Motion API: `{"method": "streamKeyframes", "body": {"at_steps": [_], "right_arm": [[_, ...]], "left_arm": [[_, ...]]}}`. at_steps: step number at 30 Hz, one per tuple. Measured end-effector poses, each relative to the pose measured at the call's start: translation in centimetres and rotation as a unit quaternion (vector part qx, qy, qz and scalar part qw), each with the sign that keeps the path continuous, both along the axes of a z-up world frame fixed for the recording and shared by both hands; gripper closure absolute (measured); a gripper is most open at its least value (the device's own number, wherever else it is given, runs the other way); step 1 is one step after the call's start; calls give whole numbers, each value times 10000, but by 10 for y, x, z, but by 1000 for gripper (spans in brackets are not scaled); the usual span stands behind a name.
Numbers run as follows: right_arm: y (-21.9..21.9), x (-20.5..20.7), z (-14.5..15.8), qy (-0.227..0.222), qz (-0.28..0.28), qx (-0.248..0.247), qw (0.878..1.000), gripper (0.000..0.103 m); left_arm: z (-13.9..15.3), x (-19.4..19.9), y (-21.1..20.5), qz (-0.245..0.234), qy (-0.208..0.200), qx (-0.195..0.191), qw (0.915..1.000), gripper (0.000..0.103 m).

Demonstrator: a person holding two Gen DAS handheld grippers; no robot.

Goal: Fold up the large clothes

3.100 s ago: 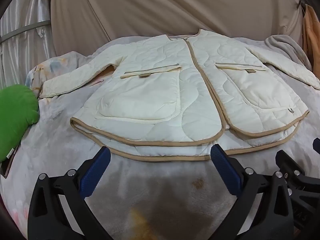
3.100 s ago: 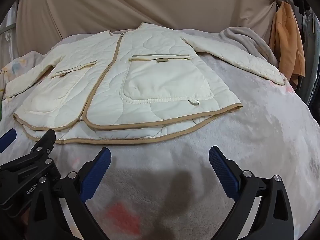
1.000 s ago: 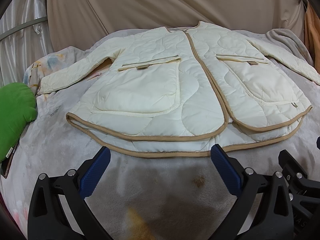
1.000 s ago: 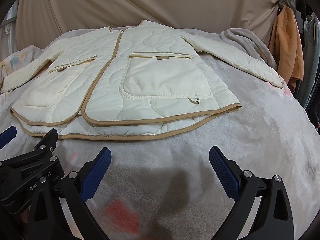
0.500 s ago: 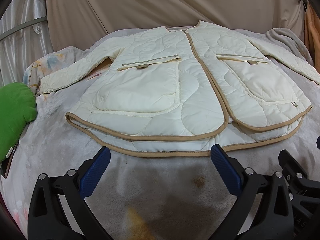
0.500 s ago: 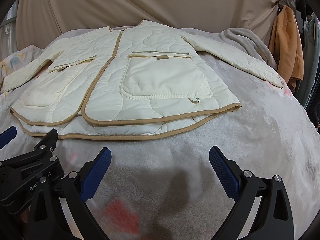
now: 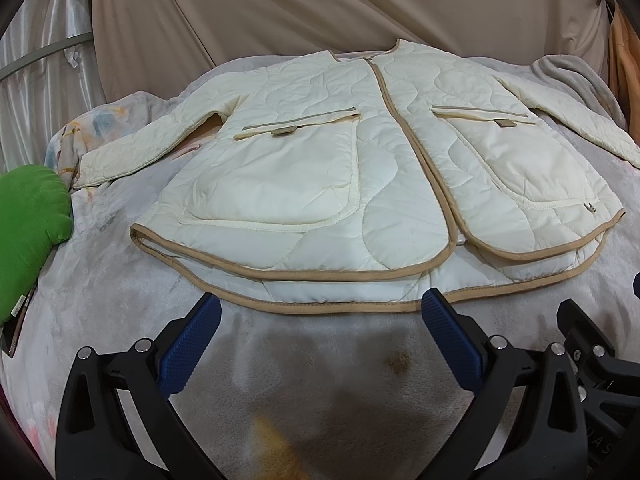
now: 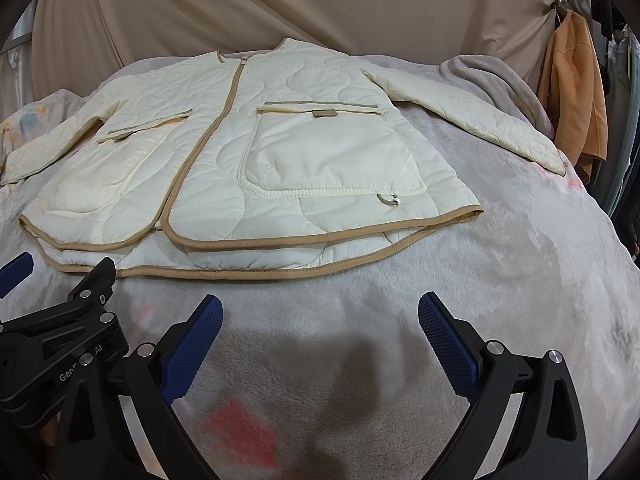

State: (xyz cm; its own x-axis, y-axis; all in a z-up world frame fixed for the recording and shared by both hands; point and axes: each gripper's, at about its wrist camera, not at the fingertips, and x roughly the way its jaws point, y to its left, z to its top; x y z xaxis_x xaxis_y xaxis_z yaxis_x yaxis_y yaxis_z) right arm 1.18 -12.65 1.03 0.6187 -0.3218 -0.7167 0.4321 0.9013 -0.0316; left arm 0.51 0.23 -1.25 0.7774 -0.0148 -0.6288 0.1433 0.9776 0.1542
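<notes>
The left gripper [image 7: 320, 320] hangs low over the bed with its blue ribbed pads [image 7: 188, 350] spread wide apart and nothing between them. Its tips sit just short of the tan-bound hem [image 7: 340, 306] at 12 o'clock. The right gripper [image 8: 320, 320] hangs the same way, jaws wide and empty, a little farther back from the hem. In the right wrist view the left tool's black frame shows at 8 o'clock, so the two are held side by side, both facing the garment. That suggests the person is squaring up before a first grasp.

The cream quilted jacket [image 7: 380, 168] lies front-up and spread flat on the pale grey plush blanket [image 7: 320, 380] that covers the bed. Its tan-trimmed front opening [image 7: 416, 152] runs toward 12 o'clock, and a large patch pocket [image 7: 280, 176] sits on each panel. Both sleeves are stretched outward. One sleeve [image 7: 140, 148] reaches toward 10 o'clock in the left view, the other sleeve [image 8: 472, 116] toward 2 o'clock in the right view. Laid open like this, every edge is reachable; no fold appears made yet.

Farther out, a green plush cushion [image 7: 28, 232] rests at 9 o'clock, a grey fleece throw [image 8: 492, 80] bunches by the far sleeve, and an orange garment [image 8: 572, 92] hangs at 2 o'clock before the beige draped cloth [image 8: 280, 8].
</notes>
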Motion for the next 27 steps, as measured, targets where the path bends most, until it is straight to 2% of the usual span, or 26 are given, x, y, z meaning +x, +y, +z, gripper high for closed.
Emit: {"method": "streamKeyframes", "body": {"at_steps": [12,17,22,27], "right_arm": [[0,0,0,-4,11,24,10000,6],[-16,-1,6,-118,126,352,9992,6],[-85,-4,36,-506,-325,322,9977,6],[-208,1,55,-799,-1208,524,9881,6]], "left_arm": [[1,1,0,-14,3,-25,10000,5],[10,1,10,-182,27,-404,9990,5],[38,15,25,-173,-199,-610,9978,5],[56,49,43,-256,-167,-709,9970,5]]}}
